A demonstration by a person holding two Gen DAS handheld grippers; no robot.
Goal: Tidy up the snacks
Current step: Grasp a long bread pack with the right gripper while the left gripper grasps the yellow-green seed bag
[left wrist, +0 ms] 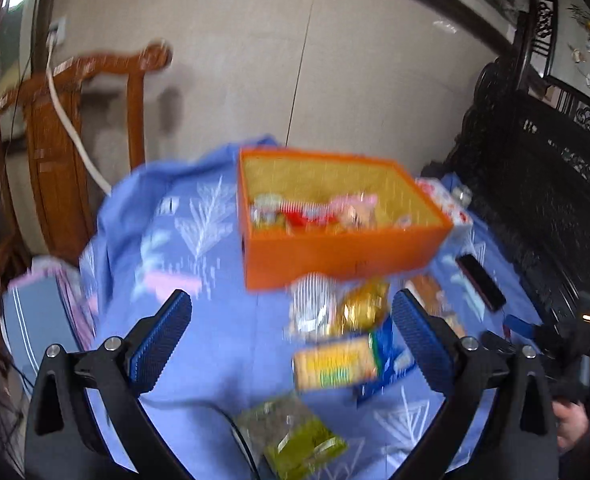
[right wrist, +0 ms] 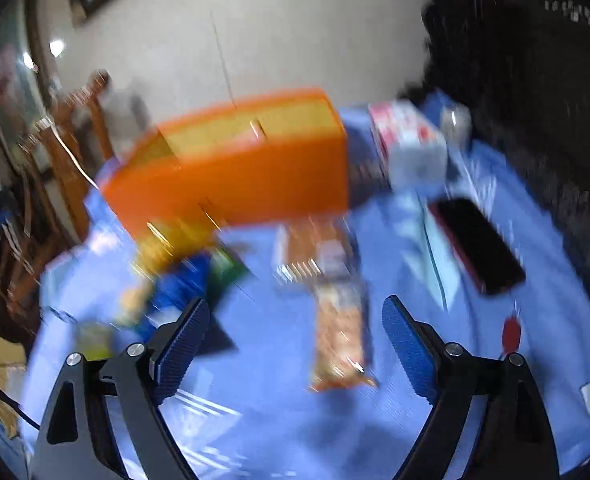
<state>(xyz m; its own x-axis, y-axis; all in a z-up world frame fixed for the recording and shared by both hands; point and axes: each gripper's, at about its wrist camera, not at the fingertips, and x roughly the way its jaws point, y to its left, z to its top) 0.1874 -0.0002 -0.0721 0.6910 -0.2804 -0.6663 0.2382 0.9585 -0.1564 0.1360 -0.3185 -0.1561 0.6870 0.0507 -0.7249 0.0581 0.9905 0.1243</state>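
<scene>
Both views are pretty smeared, so details are rough. Stuff sitting around on the blue cloth (left wrist: 215,344): a black phone (right wrist: 481,246) is lying off to the right, a white and red carton (right wrist: 409,140) is standing behind it next to the orange box (left wrist: 335,252), and a wooden chair (left wrist: 75,140) is standing by the wall on the left. A dark carved cabinet (left wrist: 543,184) is crowding the right edge of the table.

The box is sitting toward the back of the table, open on top, yellow inside. It's already holding a few small wrappers, pink, red and greenish ones piled along its near wall; I can't read any of them.

In front of the box the loose snacks are lying in a clump: a striped clear bag (left wrist: 311,308) just beside a gold packet (left wrist: 365,306), a yellow cracker pack (left wrist: 337,364) with blue ends lying crosswise below them, and a green packet (left wrist: 295,436) nearest the left camera. In the right wrist view a long orange snack bar (right wrist: 341,336) is lying with its long axis running away from the camera, toward the box.

The left gripper (left wrist: 293,340) is hanging over the cloth, fingers spread wide, holding nothing. The right gripper (right wrist: 295,344) is spread just as wide, empty too, with the orange bar lying on the cloth between its fingers.
</scene>
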